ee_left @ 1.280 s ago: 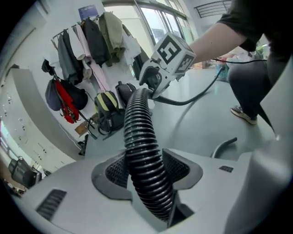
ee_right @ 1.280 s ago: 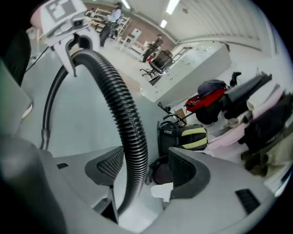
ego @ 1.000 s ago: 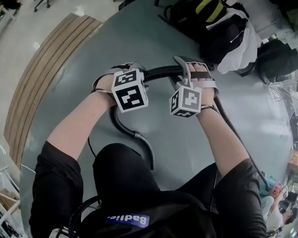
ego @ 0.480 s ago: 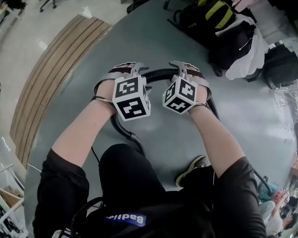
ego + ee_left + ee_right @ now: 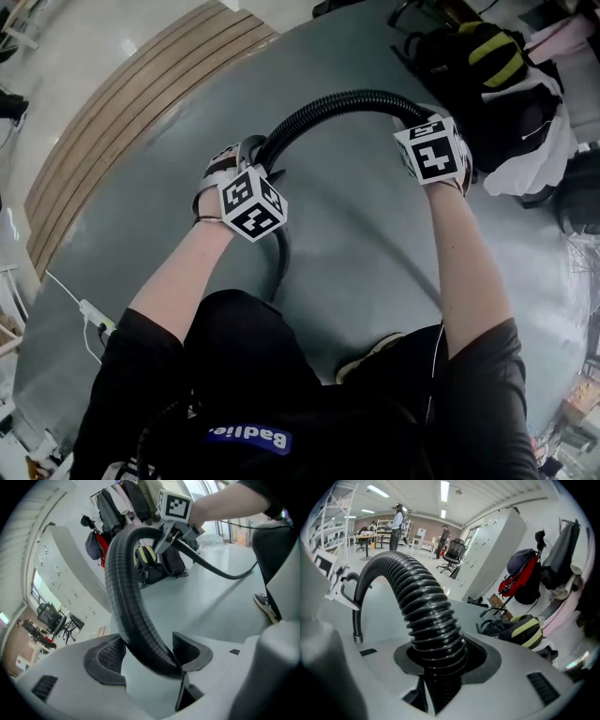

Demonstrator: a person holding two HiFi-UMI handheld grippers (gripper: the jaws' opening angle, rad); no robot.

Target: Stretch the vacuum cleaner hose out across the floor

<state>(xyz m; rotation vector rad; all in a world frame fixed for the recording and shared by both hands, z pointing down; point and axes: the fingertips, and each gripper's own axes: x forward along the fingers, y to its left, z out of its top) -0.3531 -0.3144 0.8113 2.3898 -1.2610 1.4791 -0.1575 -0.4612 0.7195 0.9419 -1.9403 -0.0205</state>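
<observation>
Black ribbed plastic vacuum cleaner hose (image 5: pixel 323 105), arched over the grey floor (image 5: pixel 366 244): nearest us it runs loose through our left gripper (image 5: pixel 149 651), jaws just opening wide; farther off, our right gripper (image 5: pixel 437 660), just closed, pinches it, so we should regrip left, then draw apart low.

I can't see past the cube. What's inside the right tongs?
The black ribbed hose. The right tongs have just closed on it, pads pressing both sides. The hose covers the gap behind it, so anything deeper stays hidden.
</observation>
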